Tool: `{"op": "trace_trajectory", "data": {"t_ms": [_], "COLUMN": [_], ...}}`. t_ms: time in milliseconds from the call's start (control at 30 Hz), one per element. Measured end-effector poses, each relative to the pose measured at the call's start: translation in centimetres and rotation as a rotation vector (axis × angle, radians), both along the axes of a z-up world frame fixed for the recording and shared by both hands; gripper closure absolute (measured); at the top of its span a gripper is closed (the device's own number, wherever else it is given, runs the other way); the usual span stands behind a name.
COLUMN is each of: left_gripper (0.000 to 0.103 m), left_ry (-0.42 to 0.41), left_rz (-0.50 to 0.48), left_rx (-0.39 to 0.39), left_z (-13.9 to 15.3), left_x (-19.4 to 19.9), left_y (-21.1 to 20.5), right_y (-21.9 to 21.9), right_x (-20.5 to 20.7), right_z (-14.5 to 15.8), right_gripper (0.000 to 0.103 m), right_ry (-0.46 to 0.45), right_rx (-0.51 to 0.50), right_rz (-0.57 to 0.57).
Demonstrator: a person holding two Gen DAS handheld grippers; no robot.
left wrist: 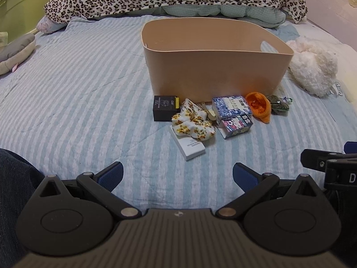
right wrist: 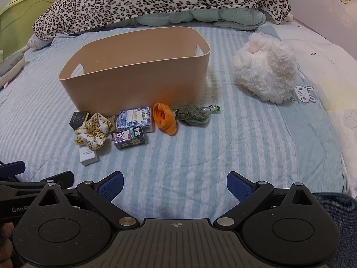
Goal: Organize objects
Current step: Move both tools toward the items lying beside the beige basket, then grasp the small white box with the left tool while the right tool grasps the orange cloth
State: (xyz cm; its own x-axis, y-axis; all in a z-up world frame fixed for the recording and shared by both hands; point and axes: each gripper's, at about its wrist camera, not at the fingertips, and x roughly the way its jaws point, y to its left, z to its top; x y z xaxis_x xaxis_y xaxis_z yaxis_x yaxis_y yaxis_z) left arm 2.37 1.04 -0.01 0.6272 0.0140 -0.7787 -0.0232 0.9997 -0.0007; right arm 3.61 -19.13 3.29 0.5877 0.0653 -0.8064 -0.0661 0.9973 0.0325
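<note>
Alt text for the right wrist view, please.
Open right gripper hovers over a striped bedspread, holding nothing. Ahead, small boxes, a floral cloth, an orange cloth and a bag of greens lie before a tan bin.

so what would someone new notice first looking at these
Probably the big tan bin standing in the middle of the striped bed, with a clutter of small things along its near wall: an orange cloth, a sunflower-print scrunchie and a blue patterned box. Next, the leopard-print blanket heaped at the head of the bed and the fluffy white plush right of the bin.
</note>
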Motion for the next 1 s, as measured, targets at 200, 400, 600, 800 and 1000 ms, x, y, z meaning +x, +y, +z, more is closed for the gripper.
{"op": "trace_trajectory", "data": {"t_ms": [200,400,600,800,1000], "left_gripper": [0.0,0.0,0.0,0.0,0.0], "left_ry": [-0.008,0.003,0.031,0.055,0.109], "left_rz": [0.03,0.042,0.053,0.074,0.094], "left_rx": [0.005,0.002,-0.026,-0.038,-0.09], "left_z": [-0.2,-1.2,-2.8,-4.6,-6.0], "left_x": [1.5,3.2,4.8,6.0,7.0], "left_y": [0.7,1.0,1.2,1.5,2.2], "right_y": [-0.2,-0.3,-0.1,0.9,1.2], "right_x": [1.6,3.8,6.2,8.3,9.8], "right_z": [0.2,0.1,-1.0,-2.0,-3.8], "right_gripper": [0.004,0.01,0.015,0.024,0.042], "right_ry": [-0.015,-0.032,-0.018,-0.004,0.036], "right_rx": [-0.019,-0.042,-0.067,-0.057,-0.008], "right_rz": [0.002,0.007,0.032,0.08,0.071]}}
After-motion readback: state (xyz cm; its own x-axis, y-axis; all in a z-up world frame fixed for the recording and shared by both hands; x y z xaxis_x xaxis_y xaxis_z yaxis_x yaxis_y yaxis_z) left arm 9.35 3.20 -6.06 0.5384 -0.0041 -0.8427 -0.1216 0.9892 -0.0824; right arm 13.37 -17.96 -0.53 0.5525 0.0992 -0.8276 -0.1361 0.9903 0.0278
